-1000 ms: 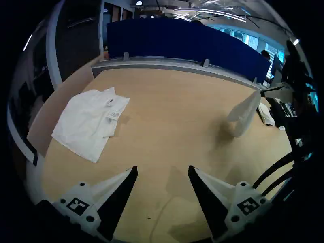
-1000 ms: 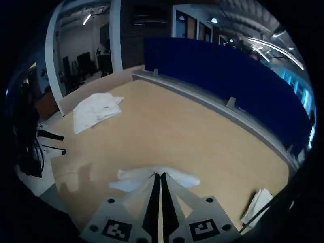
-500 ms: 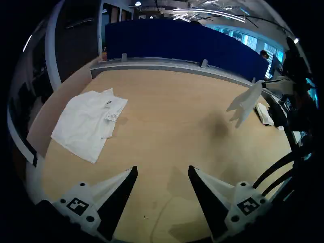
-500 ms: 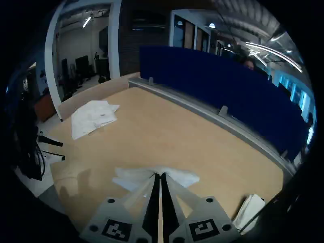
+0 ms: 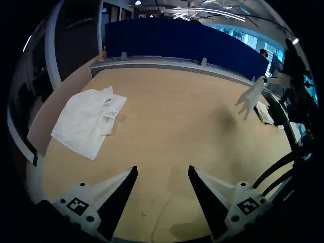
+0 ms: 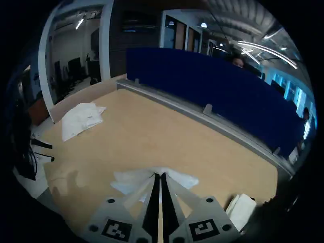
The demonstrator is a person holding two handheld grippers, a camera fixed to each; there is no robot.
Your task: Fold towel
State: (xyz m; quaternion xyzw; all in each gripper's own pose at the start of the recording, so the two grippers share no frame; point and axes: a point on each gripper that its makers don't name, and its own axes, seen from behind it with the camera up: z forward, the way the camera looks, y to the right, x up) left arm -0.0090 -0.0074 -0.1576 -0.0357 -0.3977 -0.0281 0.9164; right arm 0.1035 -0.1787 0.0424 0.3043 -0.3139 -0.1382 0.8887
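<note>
Right gripper (image 6: 159, 175) is pinching the towel (image 6: 183, 179). Its jaws are fully together, and white cloth is bunching out on both sides of the tips. In the left gripper view the towel (image 5: 250, 97) is dangling at the far right of the table (image 5: 170, 113). Its shadow is lying apart from it on the wood, so I am judging it lifted clear. Left gripper (image 5: 162, 167) is hovering over the near edge, jaws wide apart and gripping nothing.

Risks as I am reading them:
- The grip is sitting on a crumpled bunch, not a corner. The cloth may be slipping out on a swing, or landing in a heap that needs spreading before any fold.
- The left gripper is well apart from the towel. With only one hold, the hanging cloth is likely free to twist, so its edges may be landing crossed.
- A folded pile (image 5: 87, 121) is lying at the far left and a white stack (image 6: 241, 204) near the right edge. A wide sweep may be dragging either.
</note>
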